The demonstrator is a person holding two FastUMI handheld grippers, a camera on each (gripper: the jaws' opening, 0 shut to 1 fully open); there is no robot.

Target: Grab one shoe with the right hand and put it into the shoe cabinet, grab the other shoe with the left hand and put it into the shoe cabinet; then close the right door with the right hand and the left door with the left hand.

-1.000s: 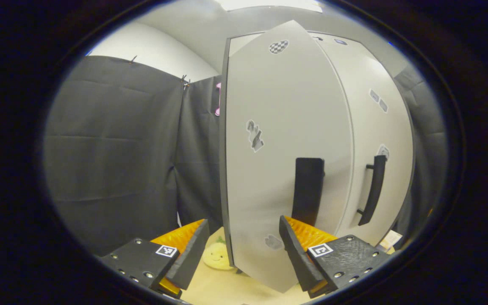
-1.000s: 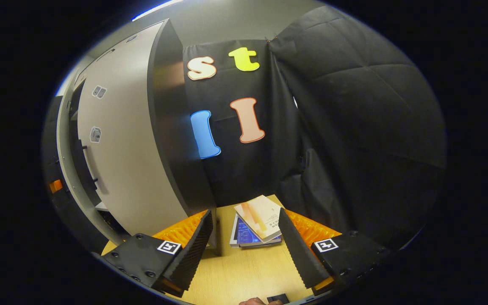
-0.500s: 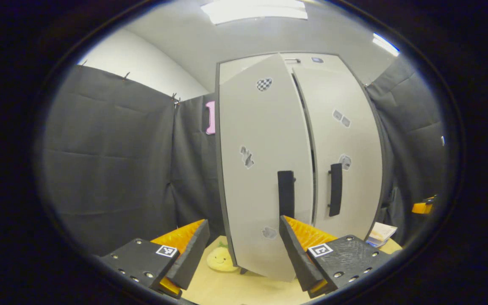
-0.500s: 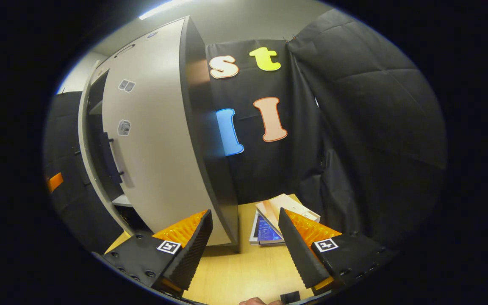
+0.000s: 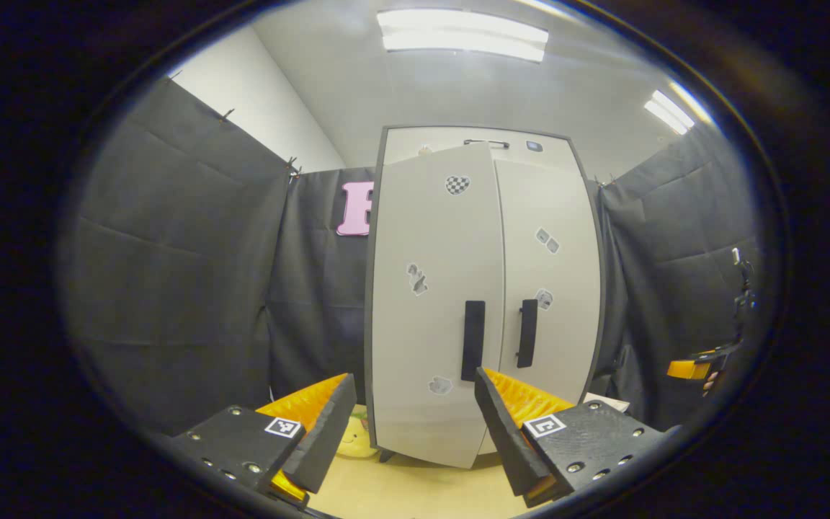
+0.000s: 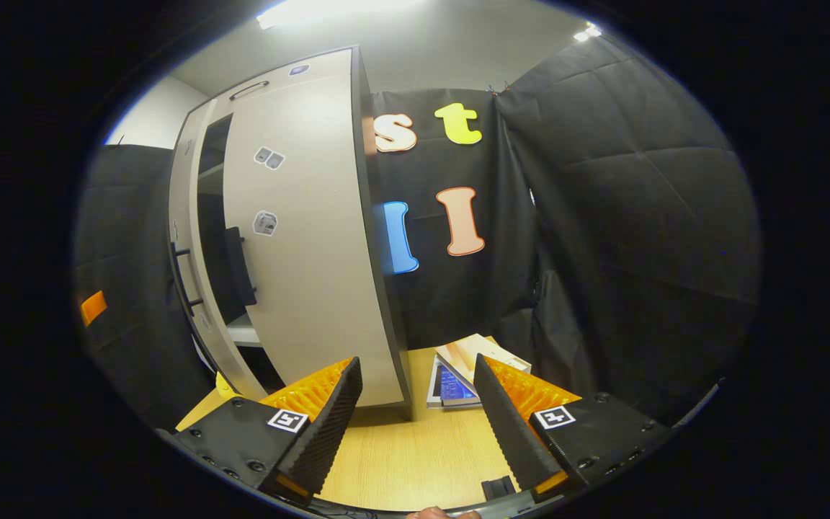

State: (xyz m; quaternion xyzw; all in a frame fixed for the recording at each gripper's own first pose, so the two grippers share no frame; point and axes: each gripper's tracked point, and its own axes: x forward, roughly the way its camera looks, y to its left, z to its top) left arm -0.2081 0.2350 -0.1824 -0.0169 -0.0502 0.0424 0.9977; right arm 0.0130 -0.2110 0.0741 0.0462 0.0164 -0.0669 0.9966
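Now shoe cabinet left door ajar; right door shut.

plush toy | part-hidden behind finger | stickers illegible

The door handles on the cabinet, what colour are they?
Black. Both door handles stand out against the pale grey cabinet, best seen in the left gripper view.

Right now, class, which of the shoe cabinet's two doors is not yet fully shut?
The left door: it stands slightly ajar, its handle edge proud of the right door, which sits flush in the frame.
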